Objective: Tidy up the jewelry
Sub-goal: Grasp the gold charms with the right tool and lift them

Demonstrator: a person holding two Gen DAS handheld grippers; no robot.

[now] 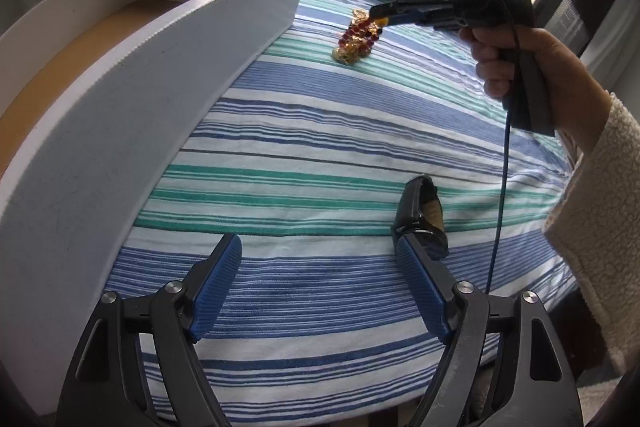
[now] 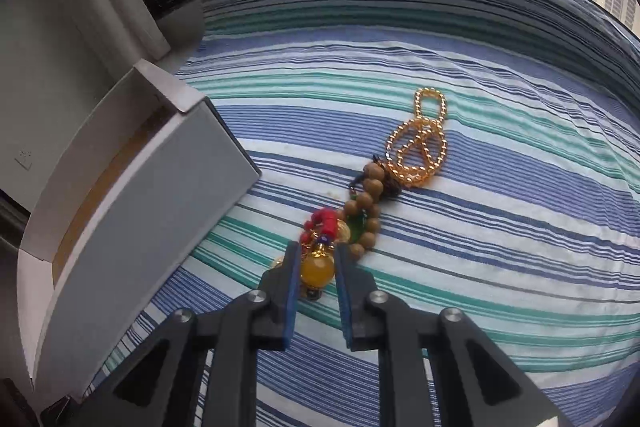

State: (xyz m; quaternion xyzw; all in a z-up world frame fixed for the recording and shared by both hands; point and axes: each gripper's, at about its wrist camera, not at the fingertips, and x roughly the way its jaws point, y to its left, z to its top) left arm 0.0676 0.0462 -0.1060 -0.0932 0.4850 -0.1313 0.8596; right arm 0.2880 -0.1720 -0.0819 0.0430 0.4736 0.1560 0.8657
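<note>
The white box (image 2: 132, 195) runs off the frame's left edge — its floor mostly hidden; the right gripper (image 1: 382, 15) covers part of the jewelry pile (image 1: 356, 41).

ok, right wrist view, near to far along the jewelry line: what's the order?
Yellow bead between the right gripper fingers → red beads → wooden bead bracelet → gold bead chain. All on the striped cloth.

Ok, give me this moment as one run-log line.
left tongs: open, empty, over striped cloth | right tongs: around yellow bead of jewelry pile | white box: nothing visible inside
</note>
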